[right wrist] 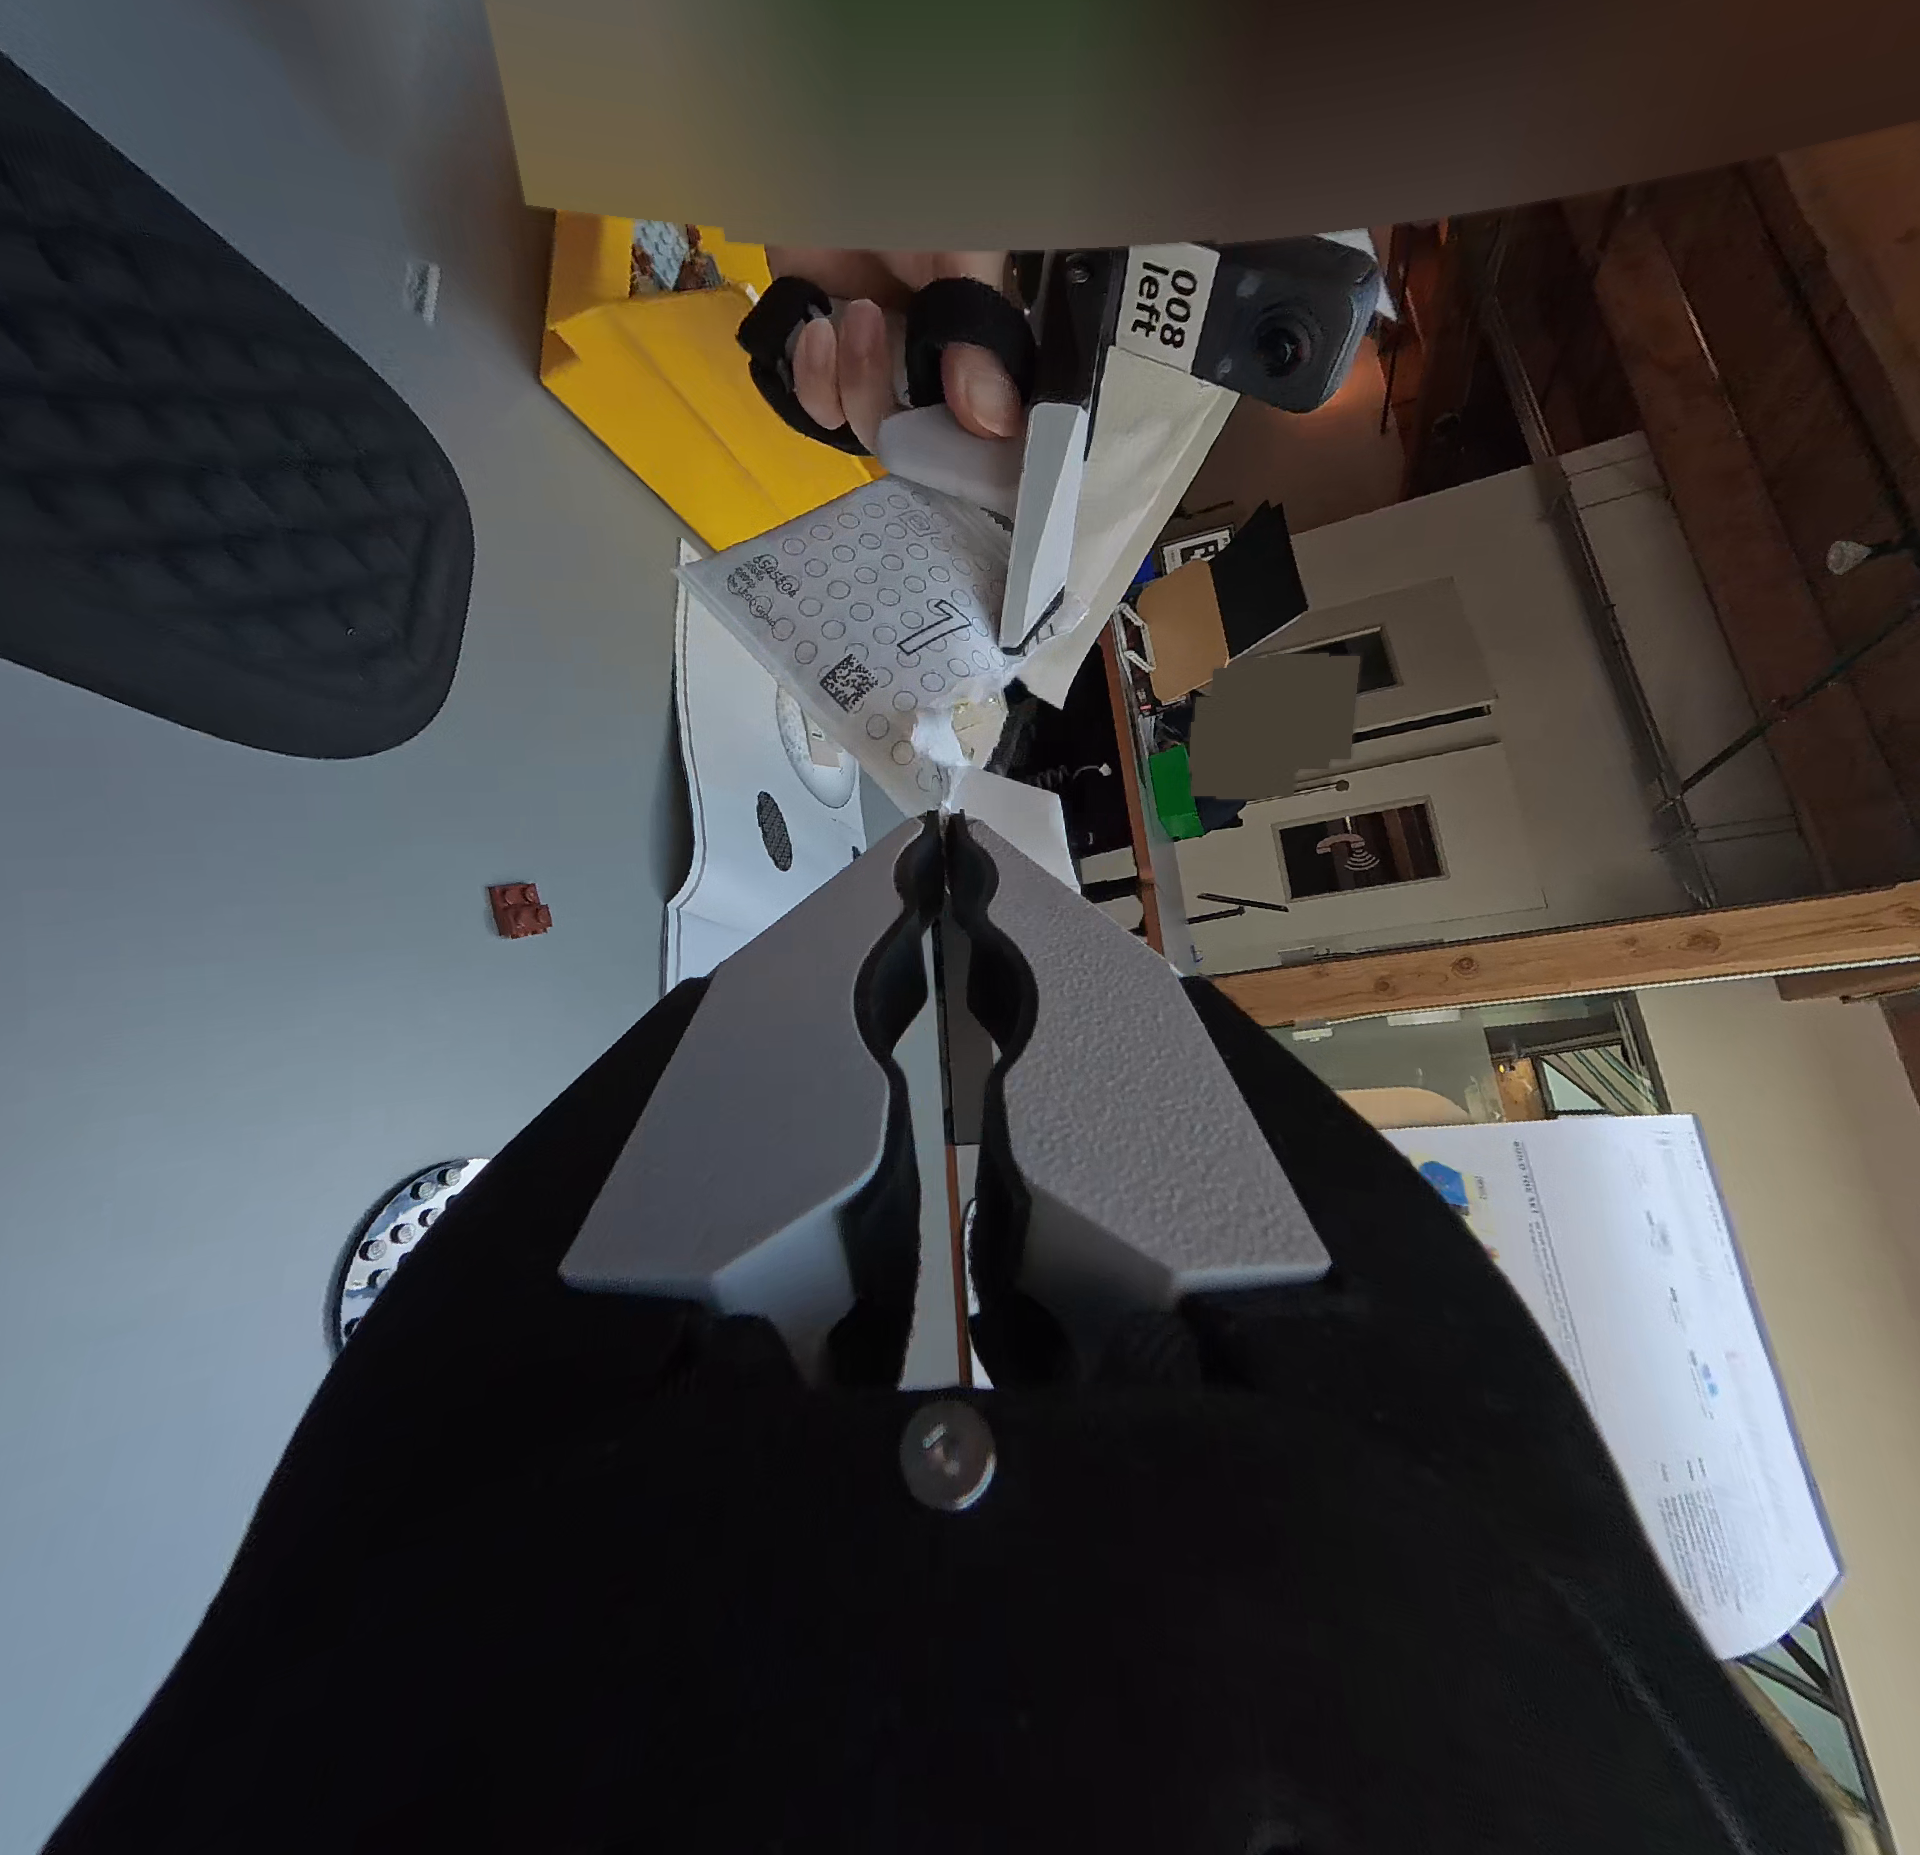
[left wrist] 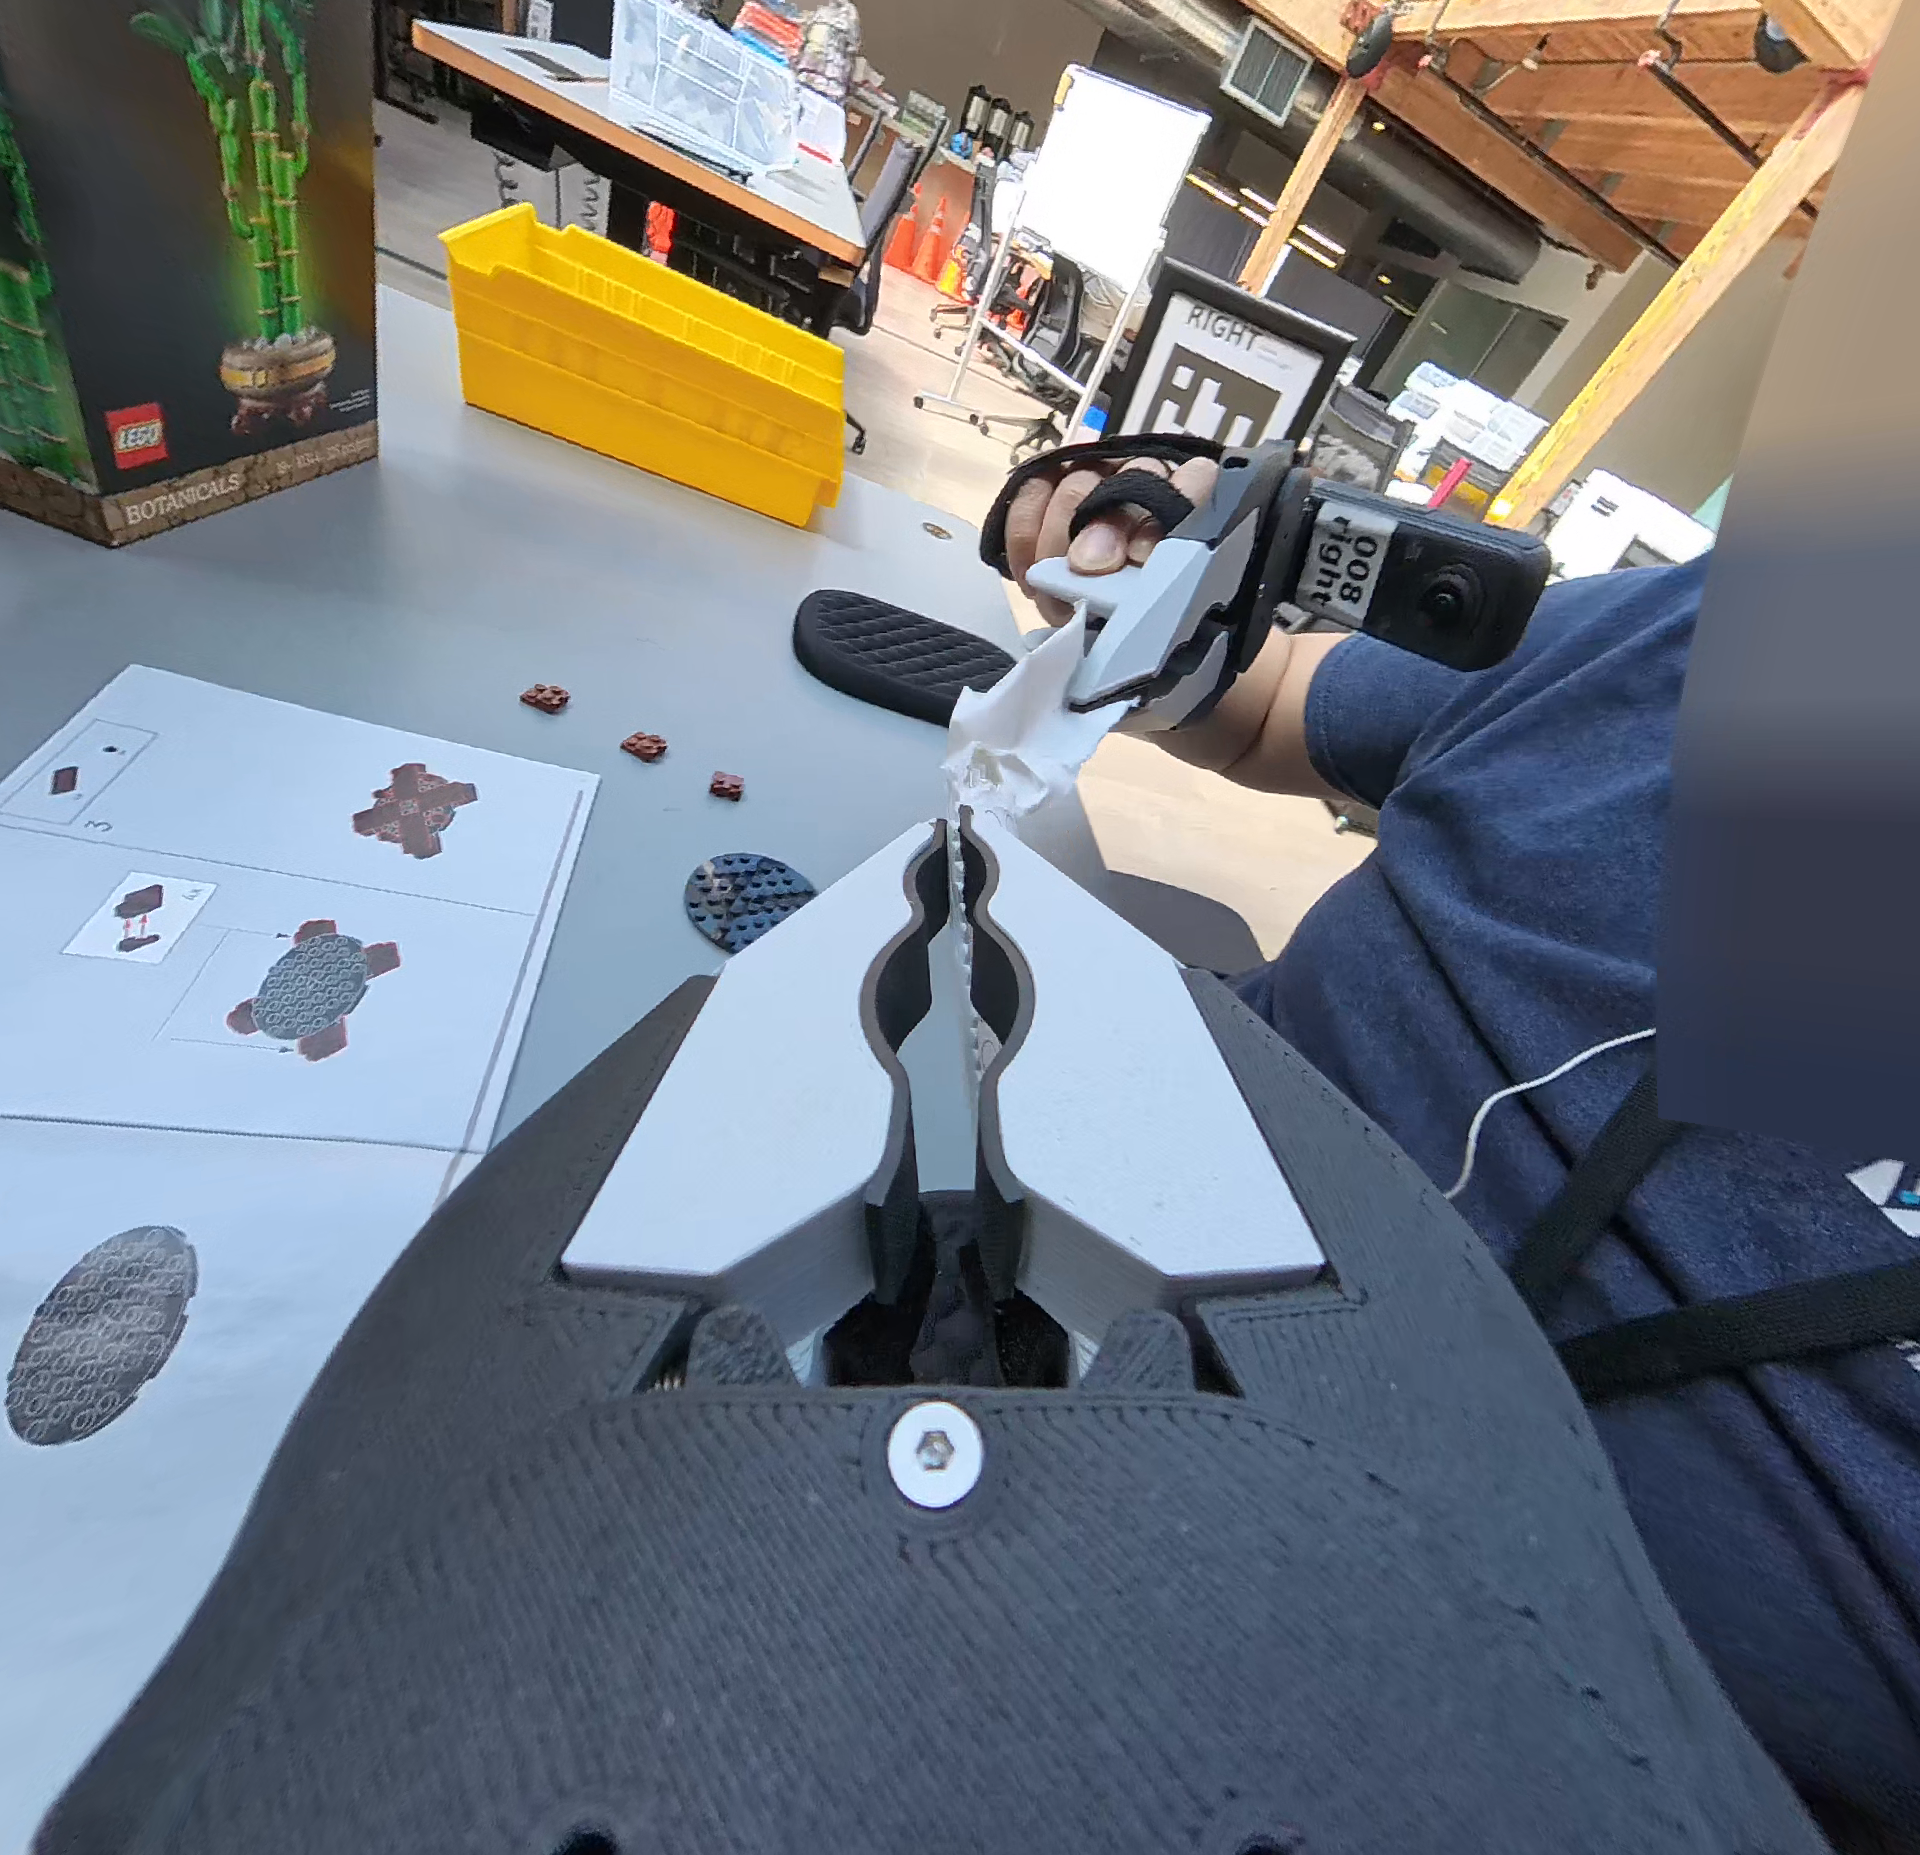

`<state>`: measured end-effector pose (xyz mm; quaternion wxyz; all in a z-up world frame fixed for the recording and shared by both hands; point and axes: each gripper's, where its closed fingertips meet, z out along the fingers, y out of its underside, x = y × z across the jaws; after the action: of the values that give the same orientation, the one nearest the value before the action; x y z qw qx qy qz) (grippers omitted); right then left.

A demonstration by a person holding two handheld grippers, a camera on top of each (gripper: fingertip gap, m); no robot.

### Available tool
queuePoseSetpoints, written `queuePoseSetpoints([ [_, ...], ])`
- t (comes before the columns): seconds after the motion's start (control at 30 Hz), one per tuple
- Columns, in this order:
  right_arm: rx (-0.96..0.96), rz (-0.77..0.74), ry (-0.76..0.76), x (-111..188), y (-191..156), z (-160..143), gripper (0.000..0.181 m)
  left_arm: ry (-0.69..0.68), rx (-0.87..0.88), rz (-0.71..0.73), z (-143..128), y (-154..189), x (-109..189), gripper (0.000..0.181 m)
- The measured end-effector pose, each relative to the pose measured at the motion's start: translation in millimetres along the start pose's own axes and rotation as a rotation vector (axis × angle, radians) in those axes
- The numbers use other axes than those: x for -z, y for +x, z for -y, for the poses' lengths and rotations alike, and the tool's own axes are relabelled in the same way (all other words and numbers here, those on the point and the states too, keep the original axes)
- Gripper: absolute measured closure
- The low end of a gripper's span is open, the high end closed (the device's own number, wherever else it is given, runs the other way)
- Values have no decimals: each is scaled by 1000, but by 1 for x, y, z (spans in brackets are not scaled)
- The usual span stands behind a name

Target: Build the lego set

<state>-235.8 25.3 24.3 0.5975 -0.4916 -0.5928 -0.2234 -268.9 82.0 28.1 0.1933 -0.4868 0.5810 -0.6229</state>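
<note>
A white paper parts bag hangs in the air between both grippers; it also shows in the right wrist view, printed with circles and torn at one corner. My left gripper is shut on the bag's serrated edge. My right gripper is shut on the torn corner and shows farther off in the left wrist view. The left gripper shows in the right wrist view pinching the bag's far side. Three small brown bricks and a black round plate lie on the grey table.
An open instruction booklet lies at the left. A yellow bin and the set's box stand at the back. A black oval pad lies near the table's right edge. A person's blue sleeve is at right. The tips of one gripper are about 8 cm away from the tips of the other.
</note>
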Motion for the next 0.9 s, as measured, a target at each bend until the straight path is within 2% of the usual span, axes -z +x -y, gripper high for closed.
queuePoseSetpoints([
  [0.13, -48, 51, -37, -11, -12, -21, 181, -83, -10, 79, -18, -21, -13, 181],
  [0.23, -97, 41, -29, -16, -9, -27, 181, -74, -20, 70, -14, -26, -14, 181],
  [0.4, -112, 31, 26, -27, 2, -17, 181, -65, -28, 46, -4, -22, 3, 181],
  [0.63, -116, 32, 108, -40, 11, 0, 181, -63, -75, 115, 8, -7, 30, 181],
  [0.9, -168, 57, 79, -39, 1, -27, 181, -65, 17, 158, -6, -31, 8, 181],
])
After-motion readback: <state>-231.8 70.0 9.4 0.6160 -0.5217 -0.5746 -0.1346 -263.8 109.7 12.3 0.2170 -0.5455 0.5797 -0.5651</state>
